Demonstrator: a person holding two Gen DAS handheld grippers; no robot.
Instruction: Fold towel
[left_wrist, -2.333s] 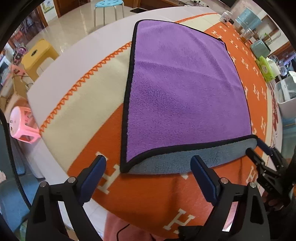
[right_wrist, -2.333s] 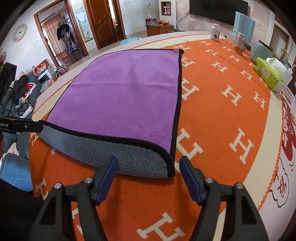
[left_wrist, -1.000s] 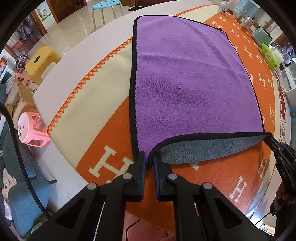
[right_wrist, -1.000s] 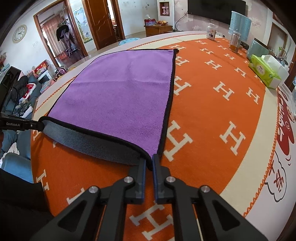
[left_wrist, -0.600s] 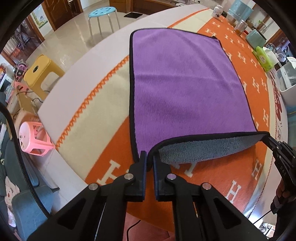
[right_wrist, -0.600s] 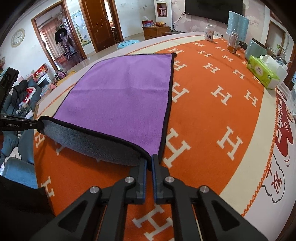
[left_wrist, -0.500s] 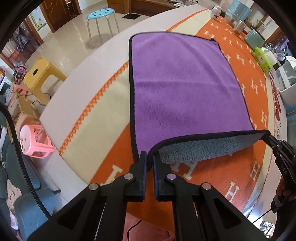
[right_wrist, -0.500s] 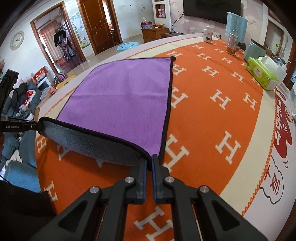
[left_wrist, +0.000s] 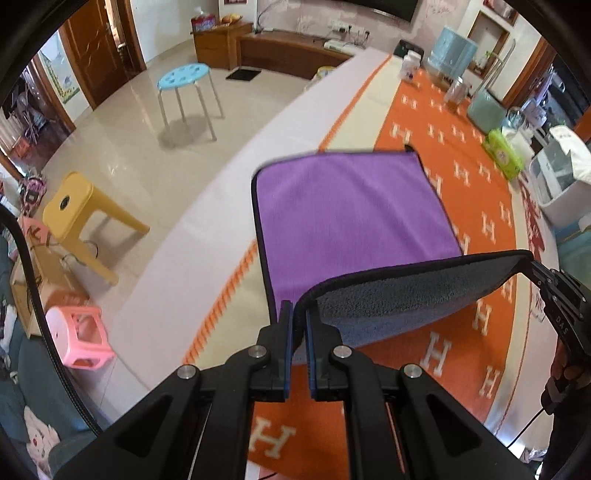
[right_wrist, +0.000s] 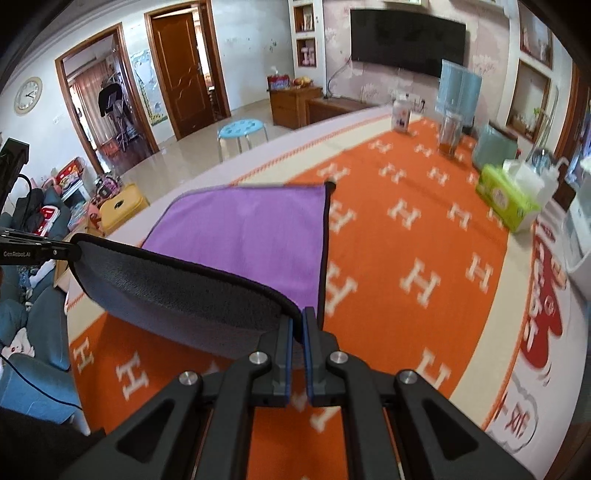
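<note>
A purple towel with black trim and a grey underside lies on the orange-patterned table; it also shows in the right wrist view. Its near edge is raised high and curls over, grey side facing me. My left gripper is shut on the towel's near left corner. My right gripper is shut on the near right corner. Each gripper shows at the edge of the other's view, holding the lifted edge taut. The towel's far half rests flat on the table.
A green tissue pack, a glass jar, a white bottle and a white bin stand along the table's far right side. Stools, blue, yellow and pink, stand on the floor left of the table.
Both grippers closed on the towel's near corners, then lifted the near edge up and carried it forward over the towel. Less purple surface now shows beyond the raised edge.
</note>
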